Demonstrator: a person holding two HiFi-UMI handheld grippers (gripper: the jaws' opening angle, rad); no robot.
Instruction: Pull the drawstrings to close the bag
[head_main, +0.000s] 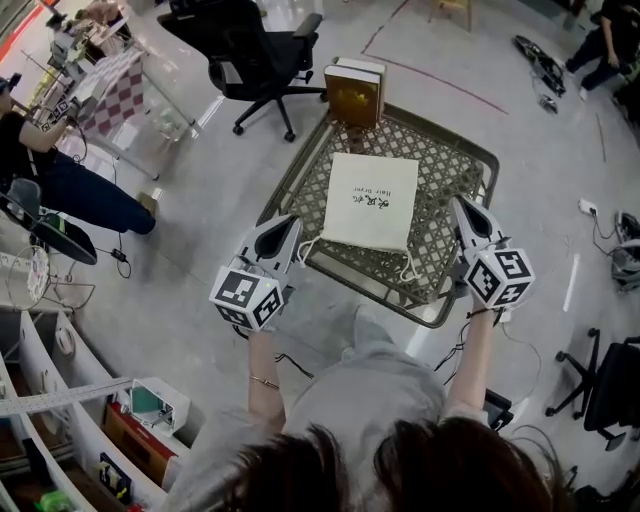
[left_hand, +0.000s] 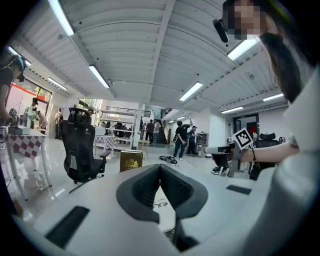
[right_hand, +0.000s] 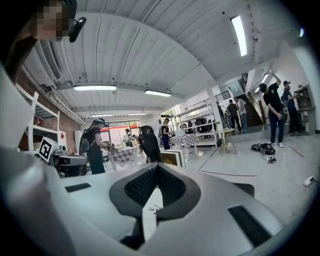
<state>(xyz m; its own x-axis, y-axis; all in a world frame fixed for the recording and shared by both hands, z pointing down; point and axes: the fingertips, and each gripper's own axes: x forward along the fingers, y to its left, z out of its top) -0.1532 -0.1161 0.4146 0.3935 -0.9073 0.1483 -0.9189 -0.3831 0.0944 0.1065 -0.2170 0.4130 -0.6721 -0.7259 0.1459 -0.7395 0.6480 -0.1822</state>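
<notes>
Cream fabric bag (head_main: 370, 200) is lying flat in the middle of the metal lattice surface (head_main: 445, 160), printed side up, with its mouth end facing the person. The near edge looks straight and un-bunched to me, so I'd say the closing hasn't started at all.

The two drawstrings are poking out at the near corners: the left cord (head_main: 303, 250) curls off the left corner and the right cord (head_main: 408, 270) hangs in a little loop off the right one. Both look slack.

Left tool (head_main: 287, 228) sits just beside the bag's near-left corner, close to that cord but not on it as far as I can tell. Its jaws are pressed together with nothing between them. You can see that in the left gripper view, where the pads meet and the bag shows only beyond them. Right tool (head_main: 462, 208) is off the right side of the bag, a bit further from its cord, jaws also pressed together and empty.

There's also a brown boxed book thing (head_main: 354, 92) standing at the far edge of the surface, well clear of the bag.

So basically everything is left: open up each tool, pinch a cord on each side, then pull outward until the mouth gathers shut. The cords look thin, so grabbing them cleanly off the lattice could be fiddly.
</notes>
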